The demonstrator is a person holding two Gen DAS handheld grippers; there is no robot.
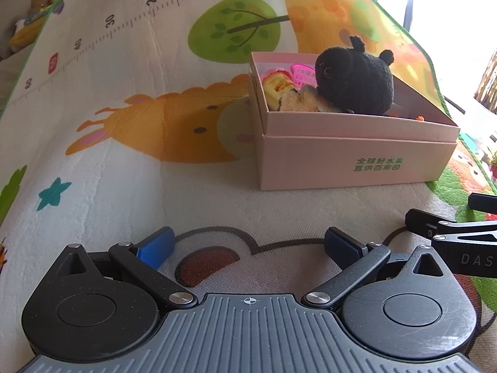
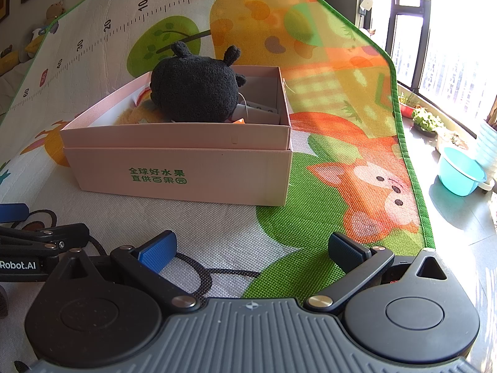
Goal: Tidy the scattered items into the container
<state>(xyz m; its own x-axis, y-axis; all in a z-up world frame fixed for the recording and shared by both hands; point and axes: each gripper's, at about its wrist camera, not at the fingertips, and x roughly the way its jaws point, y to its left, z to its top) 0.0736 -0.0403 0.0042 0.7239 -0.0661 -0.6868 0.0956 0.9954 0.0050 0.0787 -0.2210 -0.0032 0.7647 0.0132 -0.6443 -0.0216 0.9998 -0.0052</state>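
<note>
Both the left hand-held gripper (image 1: 248,244) and right hand-held gripper (image 2: 250,248) gape empty; the black plush toy (image 1: 354,80), probably light and squashy, sits in the pink box (image 1: 357,158) near the mat's (image 1: 124,155) far edge, best pinched across its body.

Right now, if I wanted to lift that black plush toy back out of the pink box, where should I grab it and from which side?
Grip the black plush toy across its rounded upper body, coming from above. It bulges over the pink box rim, while the walls block its lower sides. The small ears probably give too little to hold. Both the left tongs and right tongs are open and empty.
</note>
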